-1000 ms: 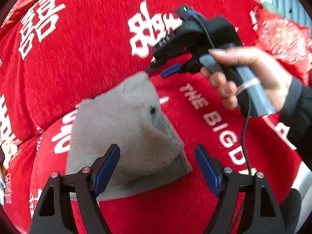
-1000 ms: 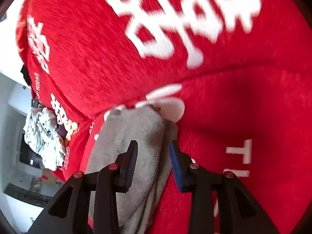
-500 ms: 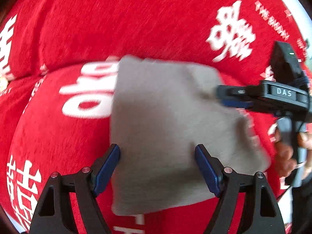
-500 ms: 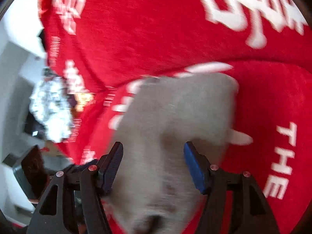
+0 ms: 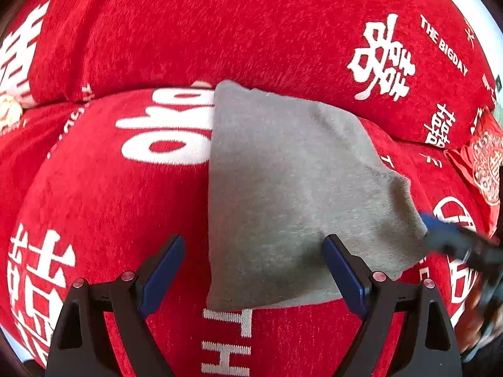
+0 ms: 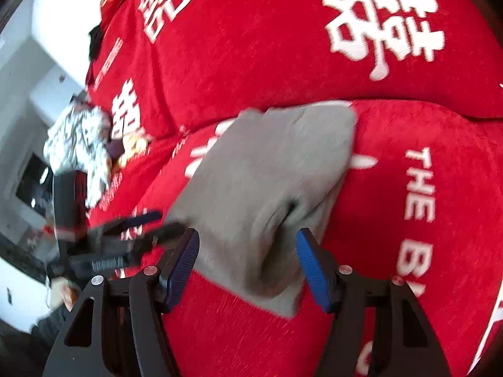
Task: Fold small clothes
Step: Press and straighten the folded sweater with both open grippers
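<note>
The grey garment (image 5: 292, 194) lies folded on the red sofa cover (image 5: 125, 220); the left gripper (image 5: 254, 278) and right gripper (image 6: 246, 265) both hang spread, holding nothing; a fold looks just finished, so the next move is likely pressing it flat or re-gripping an edge

Left gripper (image 5: 253, 271): I hold it with its jaws spread wide, nothing between the blue pads (image 5: 162, 270), pointing forward and down.
Left gripper seen from my right camera (image 6: 138, 223): blurred, low at the left edge, fingers reaching toward the middle of the view.
Right gripper (image 6: 248, 265): I hold it with jaws parted too, blue pads (image 6: 311, 271) well apart and gripping nothing.
Right gripper seen from my left camera (image 5: 456, 242): a blurred blue tip and dark body entering from the right edge.
Right hand (image 5: 481, 317): only a blurred sliver shows at the lower right edge; the grip is too smeared to read.
Left hand (image 6: 64, 292): a small blurred patch low on the left.
</note>
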`<state>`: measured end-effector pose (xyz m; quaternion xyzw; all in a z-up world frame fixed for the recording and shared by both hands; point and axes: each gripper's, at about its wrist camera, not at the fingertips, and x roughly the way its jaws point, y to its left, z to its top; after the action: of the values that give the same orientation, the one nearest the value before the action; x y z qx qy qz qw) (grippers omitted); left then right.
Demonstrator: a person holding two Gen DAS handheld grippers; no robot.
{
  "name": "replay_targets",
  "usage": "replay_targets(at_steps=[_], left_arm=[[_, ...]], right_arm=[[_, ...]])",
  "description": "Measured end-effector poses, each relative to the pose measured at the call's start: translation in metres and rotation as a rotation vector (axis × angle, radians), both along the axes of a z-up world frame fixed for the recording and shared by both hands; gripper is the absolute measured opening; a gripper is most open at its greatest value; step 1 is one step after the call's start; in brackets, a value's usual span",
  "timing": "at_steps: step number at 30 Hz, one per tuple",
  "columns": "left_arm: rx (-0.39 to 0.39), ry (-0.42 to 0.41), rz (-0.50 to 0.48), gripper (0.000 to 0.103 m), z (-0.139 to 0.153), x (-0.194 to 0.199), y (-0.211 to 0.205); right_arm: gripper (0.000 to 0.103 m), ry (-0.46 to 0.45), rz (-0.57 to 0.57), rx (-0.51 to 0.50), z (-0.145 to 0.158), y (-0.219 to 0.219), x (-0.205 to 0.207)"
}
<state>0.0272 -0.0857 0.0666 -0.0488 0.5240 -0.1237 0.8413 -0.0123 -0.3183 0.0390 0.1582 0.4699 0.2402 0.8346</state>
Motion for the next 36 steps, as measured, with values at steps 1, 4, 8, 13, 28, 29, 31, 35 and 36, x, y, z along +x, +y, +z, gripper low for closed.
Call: replay_targets(at_steps=[1,4,8,13,28,29,31,35,36], left_arm=[[0.018,0.007,0.013,0.09,-0.004,0.002,0.002],[0.027,0.041,0.031,0.09,-0.018,0.001,0.013],[0.038,0.054,0.036,0.098,-0.029,-0.002,0.024],[0.045,0.012,0.024,0.098,-0.008,-0.008,0.025],[0.056,0.016,0.068,0.101,-0.011,0.034,0.018],[0.056,0.019,0.069,0.103,-0.014,0.034,0.02],[0.046,0.027,0.059,0.103,-0.018,0.034,0.022],[0.037,0.024,0.057,0.103,-0.007,0.039,0.02],[0.037,0.006,0.053,0.103,-0.001,0.044,0.017]], right_arm=[[0.039,0.013,-0.003,-0.021,-0.009,0.006,-0.002],[0.007,0.063,-0.02,-0.089,-0.029,0.012,-0.008],[0.006,0.059,-0.068,-0.044,-0.04,0.005,-0.024],[0.01,0.048,-0.112,-0.015,-0.023,-0.004,-0.025],[0.068,-0.097,-0.042,-0.179,0.005,0.032,0.005],[0.066,-0.072,-0.054,-0.192,-0.003,0.028,0.009],[0.061,-0.043,-0.068,-0.136,-0.014,0.016,0.011],[0.062,-0.072,-0.066,-0.108,0.002,0.009,0.006],[0.062,-0.1,-0.065,-0.109,0.01,0.008,0.007]])
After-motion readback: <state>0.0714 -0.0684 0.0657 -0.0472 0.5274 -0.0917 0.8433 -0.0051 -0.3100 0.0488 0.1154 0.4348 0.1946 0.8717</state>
